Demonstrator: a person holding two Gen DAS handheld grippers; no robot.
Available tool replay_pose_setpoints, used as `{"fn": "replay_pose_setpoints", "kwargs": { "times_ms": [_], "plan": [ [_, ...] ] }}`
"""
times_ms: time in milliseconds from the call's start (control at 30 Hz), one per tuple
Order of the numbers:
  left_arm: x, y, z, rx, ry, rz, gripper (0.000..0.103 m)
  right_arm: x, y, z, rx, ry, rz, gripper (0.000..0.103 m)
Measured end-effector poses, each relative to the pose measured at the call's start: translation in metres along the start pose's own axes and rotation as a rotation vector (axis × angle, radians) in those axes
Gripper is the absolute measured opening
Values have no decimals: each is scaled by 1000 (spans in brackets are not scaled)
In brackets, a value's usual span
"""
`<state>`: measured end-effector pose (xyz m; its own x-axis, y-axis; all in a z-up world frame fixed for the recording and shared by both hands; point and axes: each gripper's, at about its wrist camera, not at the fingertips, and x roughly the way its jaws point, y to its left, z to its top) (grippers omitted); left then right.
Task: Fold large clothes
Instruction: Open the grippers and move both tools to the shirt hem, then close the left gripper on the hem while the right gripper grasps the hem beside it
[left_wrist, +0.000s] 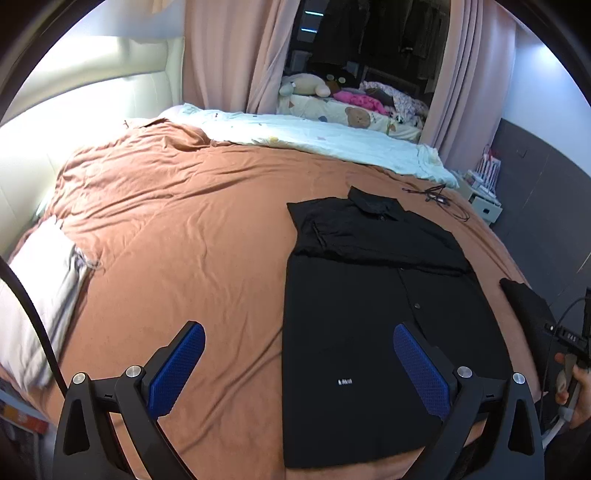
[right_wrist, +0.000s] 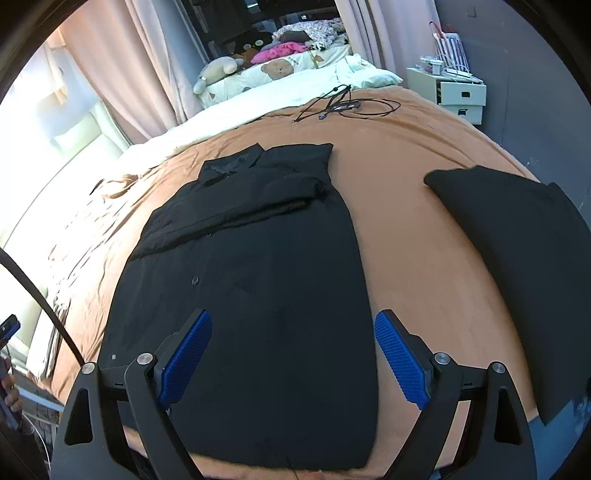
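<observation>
A long black button-up shirt (left_wrist: 369, 332) lies flat on the brown bedsheet (left_wrist: 184, 240), collar at the far end, sleeves folded across its chest. It also shows in the right wrist view (right_wrist: 266, 295). My left gripper (left_wrist: 299, 354) is open and empty, hovering over the shirt's left edge near the hem. My right gripper (right_wrist: 293, 343) is open and empty above the shirt's right edge near the hem. The right gripper's handle and the hand on it show at the left wrist view's right edge (left_wrist: 569, 354).
A folded black garment (right_wrist: 517, 266) lies on the bed to the shirt's right. Black cables (right_wrist: 343, 105) lie beyond the collar. A white duvet (left_wrist: 314, 136) lines the far side. A pale folded cloth (left_wrist: 40, 295) is at the left. White drawers (right_wrist: 458, 94) stand beside the bed.
</observation>
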<state>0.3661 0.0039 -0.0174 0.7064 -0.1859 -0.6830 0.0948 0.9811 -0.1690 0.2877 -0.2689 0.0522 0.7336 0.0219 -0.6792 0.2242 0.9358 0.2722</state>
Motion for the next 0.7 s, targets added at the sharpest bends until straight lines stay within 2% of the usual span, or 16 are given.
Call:
{"fn": "replay_pose_setpoints", "kwargs": {
  "times_ms": [267,467,633,700],
  "plan": [
    [-7,20,-48,-39,-5,-31,102,-21,-39,-45,8,14,45,89],
    [6,32,-80,-55,34,-62,102,-19,-67,-76,53,50,76,89],
    [31,37,-104,-81,108,-123,88,-17,-86,-97,106,50,103,89],
    [40,36,-111,-81,129,-130,81,-16,-94,-104,127,52,142,77]
  ]
}}
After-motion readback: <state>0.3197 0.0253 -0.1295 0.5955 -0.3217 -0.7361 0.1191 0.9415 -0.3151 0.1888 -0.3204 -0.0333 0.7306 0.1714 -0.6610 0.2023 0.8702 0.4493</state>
